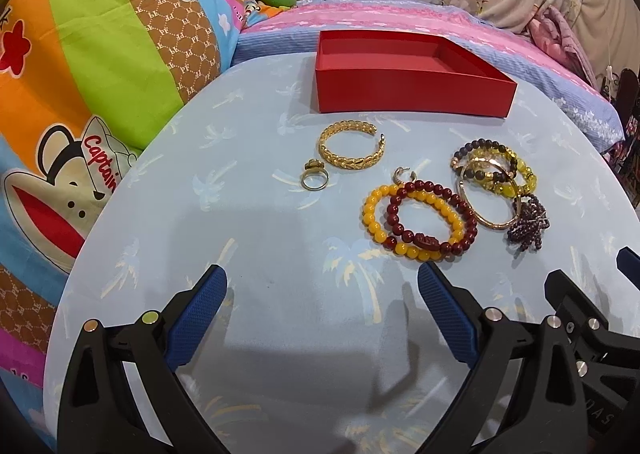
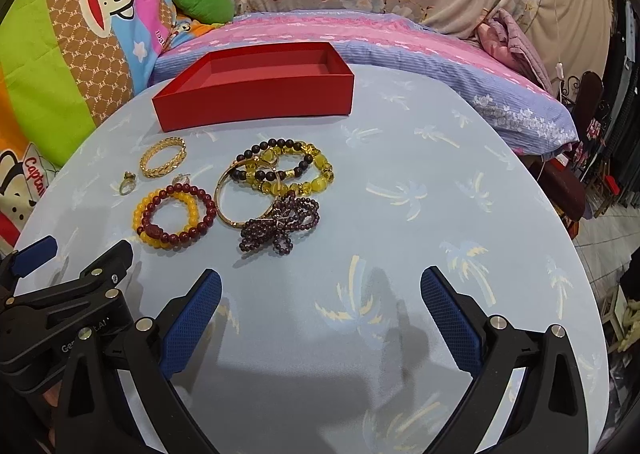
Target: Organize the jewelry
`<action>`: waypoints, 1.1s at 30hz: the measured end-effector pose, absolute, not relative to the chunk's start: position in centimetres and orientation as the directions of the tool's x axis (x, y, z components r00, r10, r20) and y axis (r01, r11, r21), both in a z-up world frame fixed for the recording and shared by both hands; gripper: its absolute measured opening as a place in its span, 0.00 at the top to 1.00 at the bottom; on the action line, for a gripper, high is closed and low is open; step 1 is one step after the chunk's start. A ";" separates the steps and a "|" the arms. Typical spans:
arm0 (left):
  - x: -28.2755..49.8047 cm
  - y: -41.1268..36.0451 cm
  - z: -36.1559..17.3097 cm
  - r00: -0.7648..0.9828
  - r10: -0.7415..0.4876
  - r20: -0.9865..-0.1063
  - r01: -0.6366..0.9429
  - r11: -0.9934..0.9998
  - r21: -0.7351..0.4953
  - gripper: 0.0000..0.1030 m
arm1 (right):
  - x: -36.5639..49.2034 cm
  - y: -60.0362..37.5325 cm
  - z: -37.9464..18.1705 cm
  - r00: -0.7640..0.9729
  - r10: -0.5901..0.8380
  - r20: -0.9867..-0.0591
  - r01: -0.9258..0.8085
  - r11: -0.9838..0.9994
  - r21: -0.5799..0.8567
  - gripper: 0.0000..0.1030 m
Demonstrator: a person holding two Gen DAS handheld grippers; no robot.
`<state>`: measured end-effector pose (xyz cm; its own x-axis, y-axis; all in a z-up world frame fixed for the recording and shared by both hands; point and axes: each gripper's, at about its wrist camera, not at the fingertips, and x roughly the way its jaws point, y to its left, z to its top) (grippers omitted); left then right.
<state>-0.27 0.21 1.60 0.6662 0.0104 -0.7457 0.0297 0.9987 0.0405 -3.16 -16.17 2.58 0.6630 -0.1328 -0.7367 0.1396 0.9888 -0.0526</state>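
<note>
1. Jewelry lies loose on the counter [image 1: 256, 238], all of it on the near side of the red box [image 1: 412, 93]; the box looks empty, so my judgement is that sorting has not begun and the first pick is the step in hand.
2. Just in front of the box sits the gold bangle [image 1: 352, 149], with a small ring [image 1: 314, 175] beside it.
3. Further from the box, a yellow bead bracelet [image 1: 376, 221] and a dark red bead bracelet [image 1: 432, 213] overlap each other.
4. To their right is a tangle: a thin gold hoop [image 2: 236, 193], a black bead bracelet [image 2: 272, 157], a yellow glass bracelet [image 2: 316, 173] and a purple bead cluster [image 2: 276, 230], all touching.
5. The left gripper [image 1: 322, 294] hangs spread wide with nothing between its fingers, nearer than all the jewelry.
6. The right gripper [image 2: 320, 294] is likewise wide apart and empty.
7. The next move likely calls for a free-lying piece, such as the bangle, rather than the tangle, then a lift over the box wall.
</note>
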 end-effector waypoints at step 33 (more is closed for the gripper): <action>-0.5 0.2 1.4 0.662 0.019 -0.749 0.023 0.999 0.045 0.11 | -3.4 -16.0 2.5 0.660 -0.128 -0.740 0.144 0.989 -0.043 0.06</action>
